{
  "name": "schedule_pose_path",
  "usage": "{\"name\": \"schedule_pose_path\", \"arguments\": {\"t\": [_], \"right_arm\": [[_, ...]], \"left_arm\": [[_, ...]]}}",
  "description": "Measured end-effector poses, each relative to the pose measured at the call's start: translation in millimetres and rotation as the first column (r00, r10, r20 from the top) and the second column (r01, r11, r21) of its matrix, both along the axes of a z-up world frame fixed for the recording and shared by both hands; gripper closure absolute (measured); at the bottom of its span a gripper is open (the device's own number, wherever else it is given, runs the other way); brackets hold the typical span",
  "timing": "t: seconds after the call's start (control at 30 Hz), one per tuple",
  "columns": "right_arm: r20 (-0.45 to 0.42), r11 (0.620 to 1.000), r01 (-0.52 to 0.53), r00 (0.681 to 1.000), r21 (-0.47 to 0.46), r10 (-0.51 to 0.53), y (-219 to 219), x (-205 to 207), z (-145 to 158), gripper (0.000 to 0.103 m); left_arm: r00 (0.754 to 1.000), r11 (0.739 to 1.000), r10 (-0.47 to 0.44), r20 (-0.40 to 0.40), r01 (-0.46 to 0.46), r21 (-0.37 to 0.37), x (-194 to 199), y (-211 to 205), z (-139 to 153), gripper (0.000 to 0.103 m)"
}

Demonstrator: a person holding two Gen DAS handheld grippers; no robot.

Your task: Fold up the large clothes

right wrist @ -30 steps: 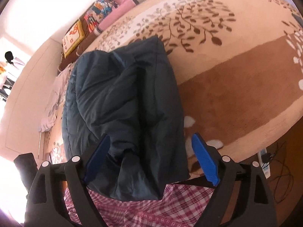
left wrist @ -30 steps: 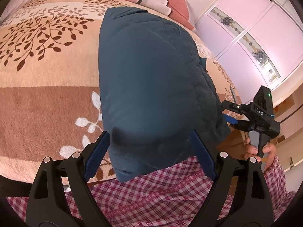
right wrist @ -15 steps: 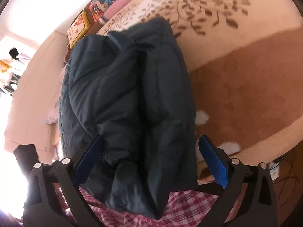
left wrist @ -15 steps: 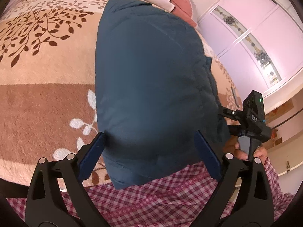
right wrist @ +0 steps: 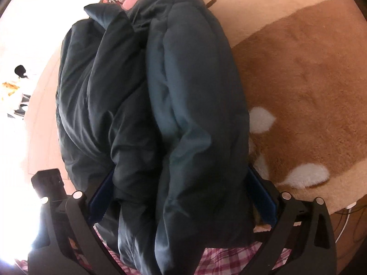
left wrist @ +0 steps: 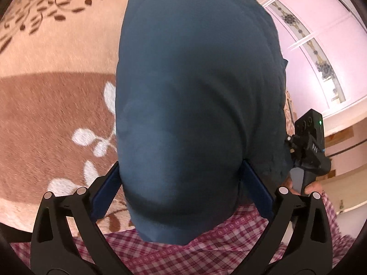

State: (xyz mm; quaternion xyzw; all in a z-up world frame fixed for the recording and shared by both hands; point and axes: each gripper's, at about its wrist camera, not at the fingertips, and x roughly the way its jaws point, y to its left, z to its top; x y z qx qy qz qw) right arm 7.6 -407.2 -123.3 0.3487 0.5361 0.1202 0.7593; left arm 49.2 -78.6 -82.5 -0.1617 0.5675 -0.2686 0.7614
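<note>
The left hand-held gripper [left wrist: 181,192] has its blue pads spread wide around the near end of the dark teal padded jacket [left wrist: 197,87]. The fabric bulges between them and touches both pads, but the pictures do not settle whether they squeeze it, so the hold is probably a cradle meant to steady the bulky bundle. The jacket lies bunched lengthwise on the bed [left wrist: 52,105], its near end overhanging the bed's edge onto the person's checked clothing [left wrist: 206,259]. To the left of the jacket the leaf-patterned blanket is bare, which leaves room to spread or turn it. The right hand-held gripper [right wrist: 181,197] brackets the same near end in the same way, spread, with thick rolled folds filling the gap. Bare blanket [right wrist: 309,96] on that side also gives room, though the bed's edge is near the gripper, so a pull toward the person risks dragging the jacket off.
</note>
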Motion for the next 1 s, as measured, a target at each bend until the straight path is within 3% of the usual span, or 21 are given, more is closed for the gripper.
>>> {"name": "schedule_pose_path", "arguments": {"t": [0.2,0.4,0.53,0.7,1.0], "right_arm": [[0.03,0.999,-0.035,0.999,0.012,0.034,12.9,-0.7,7.8,0.035],[0.128,0.992,-0.086,0.987,-0.092,0.098,35.7,-4.5,32.9,0.055],[0.177,0.974,-0.103,0.974,-0.204,0.14,59.2,-4.3,50.4,0.059],[0.222,0.965,-0.085,0.965,-0.247,0.142,86.7,11.5,59.8,0.06],[0.238,0.946,-0.136,0.948,-0.294,0.21,152.5,97.9,66.5,0.061]], "left_arm": [[0.994,0.997,-0.029,0.105,0.022,0.072,-8.6,-7.6,13.6,0.029],[0.95,0.977,-0.101,0.296,0.04,0.208,-26.2,-22.4,36.9,0.048],[0.929,0.974,-0.095,0.357,0.012,0.228,-20.3,-16.6,45.0,0.052],[0.914,0.973,-0.063,0.4,-0.033,0.228,-1.7,7.1,50.4,0.053],[0.894,0.956,0.026,0.448,-0.152,0.25,73.9,79.0,58.6,0.053]]}}
